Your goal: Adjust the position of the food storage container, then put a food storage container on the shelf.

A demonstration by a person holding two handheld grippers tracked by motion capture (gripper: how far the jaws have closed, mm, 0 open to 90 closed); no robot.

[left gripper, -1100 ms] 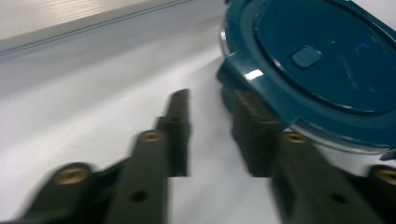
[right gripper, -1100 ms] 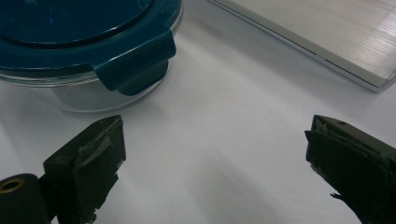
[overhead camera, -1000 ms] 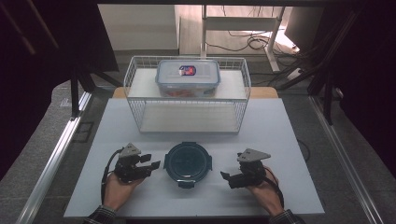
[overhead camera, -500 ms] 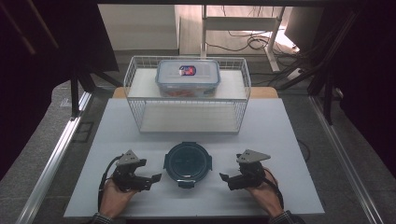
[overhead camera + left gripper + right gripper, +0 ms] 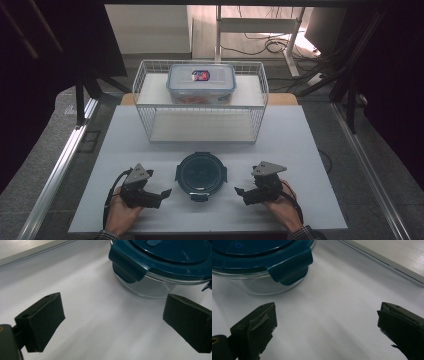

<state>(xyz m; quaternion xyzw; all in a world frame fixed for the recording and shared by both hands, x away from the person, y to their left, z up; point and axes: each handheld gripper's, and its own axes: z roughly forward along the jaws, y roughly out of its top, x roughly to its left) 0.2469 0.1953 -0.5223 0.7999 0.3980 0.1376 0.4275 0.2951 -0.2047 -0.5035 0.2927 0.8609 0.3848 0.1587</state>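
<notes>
Flanking the round container (image 5: 201, 172) near the table's (image 5: 310, 150) front edge, my left gripper (image 5: 161, 194) has just been opening and stands wide, empty; my right gripper (image 5: 241, 192) gapes likewise, each facing a lid clasp (image 5: 127, 267), probably for unlatching.

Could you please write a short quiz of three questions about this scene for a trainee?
1. True or false: the round glass container with the dark teal lid stands on the white table between the left tool and the right tool.
2. Where is the rectangular clear container with the label on its lid?
A. on the floor
B. on the upper shelf of the white wire rack
C. in the left tool
3. Complete: in the left tool's view, its jaws stand ____ with nothing between them.

Key:
1. True
2. B
3. open; they have just been opening.
</notes>
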